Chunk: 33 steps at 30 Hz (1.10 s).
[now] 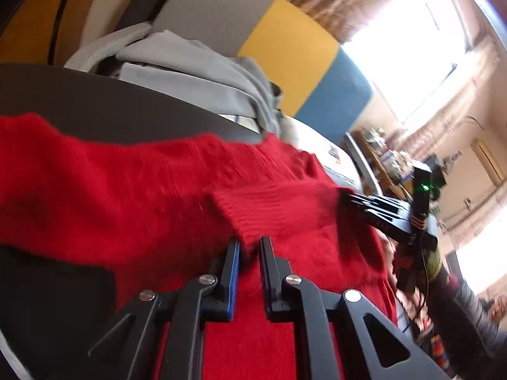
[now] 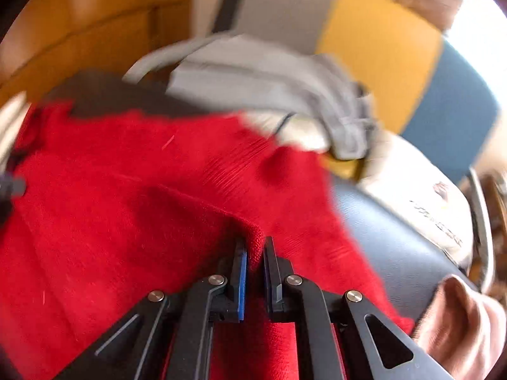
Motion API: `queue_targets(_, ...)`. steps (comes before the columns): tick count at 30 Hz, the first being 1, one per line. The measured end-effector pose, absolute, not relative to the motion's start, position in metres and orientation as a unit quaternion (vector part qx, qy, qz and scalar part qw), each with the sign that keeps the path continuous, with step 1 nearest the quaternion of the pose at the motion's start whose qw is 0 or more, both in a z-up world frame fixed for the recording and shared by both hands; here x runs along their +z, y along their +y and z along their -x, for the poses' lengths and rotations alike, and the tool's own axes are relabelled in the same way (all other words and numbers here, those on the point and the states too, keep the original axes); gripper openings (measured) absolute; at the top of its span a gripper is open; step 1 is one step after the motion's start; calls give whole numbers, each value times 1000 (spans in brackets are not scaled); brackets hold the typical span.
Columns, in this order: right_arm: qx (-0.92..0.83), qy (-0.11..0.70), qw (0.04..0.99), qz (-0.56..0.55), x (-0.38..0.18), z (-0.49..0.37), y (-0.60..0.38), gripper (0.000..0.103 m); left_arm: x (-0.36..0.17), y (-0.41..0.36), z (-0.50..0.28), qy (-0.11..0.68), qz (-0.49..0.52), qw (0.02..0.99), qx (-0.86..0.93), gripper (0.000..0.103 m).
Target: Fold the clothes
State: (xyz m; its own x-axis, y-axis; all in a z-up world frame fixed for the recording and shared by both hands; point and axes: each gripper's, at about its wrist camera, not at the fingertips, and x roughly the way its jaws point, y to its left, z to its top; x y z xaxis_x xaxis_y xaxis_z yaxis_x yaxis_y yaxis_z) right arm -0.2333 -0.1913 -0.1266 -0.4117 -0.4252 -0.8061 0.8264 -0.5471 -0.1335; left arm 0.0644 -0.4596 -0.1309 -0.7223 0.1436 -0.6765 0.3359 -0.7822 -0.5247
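Left wrist view. The left gripper (image 1: pixel 250 247) has its fingers drawn close together, pinching a ribbed edge of the red sweater (image 1: pixel 126 190) between them. The sweater spreads from the near foreground to the far left over a dark padded surface (image 1: pixel 95 95). At the right, the right gripper (image 1: pixel 345 198) meets another part of the same folded edge; its fingertips are buried in the knit, so their spacing cannot be judged here. Beyond the sweater lies a heap of grey clothes (image 1: pixel 202 69), backed by a grey, yellow and blue panel (image 1: pixel 291 47). A bright window (image 1: pixel 412 53) and cluttered shelves (image 1: pixel 380 155) fill the far right.

Right wrist view (motion-blurred). The right gripper (image 2: pixel 255 247) is nearly closed, clamping a raised fold of the red sweater (image 2: pixel 126 205). The garment covers the left and centre; its right border runs diagonally across the dark padded surface (image 2: pixel 380 231), which lies bare on the right. A white printed bag (image 2: pixel 427 209) sits at the far right edge, a pink cloth (image 2: pixel 459 323) at the near right. The grey clothes (image 2: pixel 253 76) lie beyond, against the coloured panel (image 2: pixel 380 47) and a wooden wall (image 2: pixel 95 22).
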Motion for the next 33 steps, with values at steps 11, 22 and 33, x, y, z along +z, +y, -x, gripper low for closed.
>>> queue_targets(11,-827,133,402,-369,-107,212,-92,76,-169,-495,-59,443,-370,87,-812,36)
queue_targets(22,-780,-24,434,-450,-157,164,-2,94,-161,-476,-48,434,-367,87,-818,5)
queue_targets(33,-817,-89,391,-415,-142,179,29,90,-169,-500,-125,435,-367,157,-807,11)
